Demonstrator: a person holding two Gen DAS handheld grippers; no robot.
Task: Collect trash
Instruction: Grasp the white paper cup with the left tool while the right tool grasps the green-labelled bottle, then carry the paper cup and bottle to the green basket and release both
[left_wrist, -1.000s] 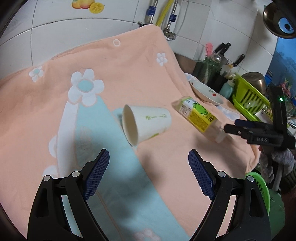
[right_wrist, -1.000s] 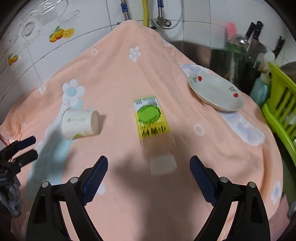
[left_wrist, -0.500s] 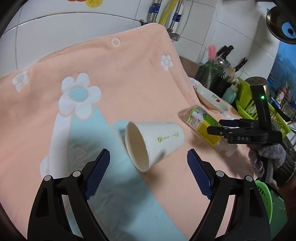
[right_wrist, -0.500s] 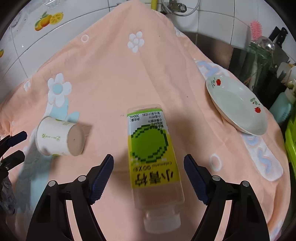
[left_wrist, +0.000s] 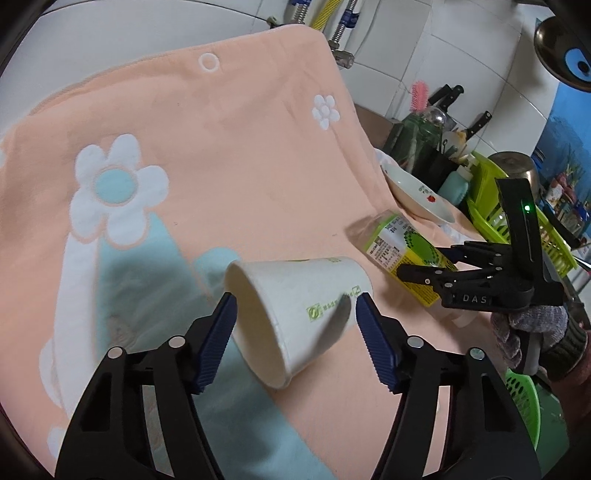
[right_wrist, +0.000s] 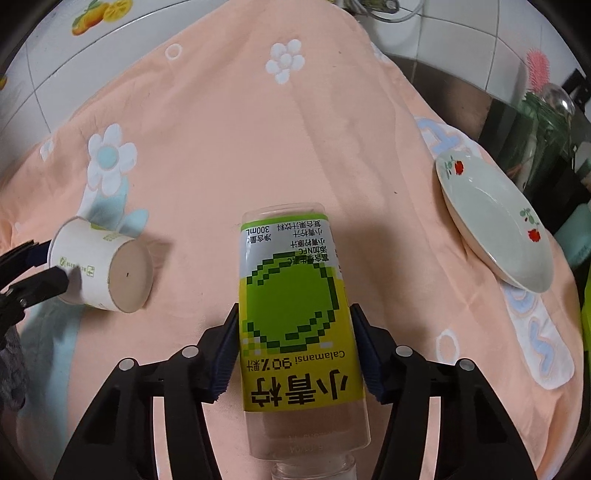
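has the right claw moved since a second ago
Yes. The right claw has advanced toward the tiled wall; its fingers now flank the calamansi juice bottle, which lay ahead of them before, and the plate looms nearer.

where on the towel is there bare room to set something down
Most open: the far stretch of the towel behind the paper cup and the bottle. A narrower strip lies between bottle and plate. Between cup and bottle it is tighter. The right edge is crowded by the dish rack and knife holder.

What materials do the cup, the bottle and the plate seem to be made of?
Cup: likely paper; matte white wall, rolled rim, brownish base.
Bottle: clear plastic, probably; see-through ends, glossy printed label.
Plate: looks like glazed ceramic; shiny, with painted red flowers.
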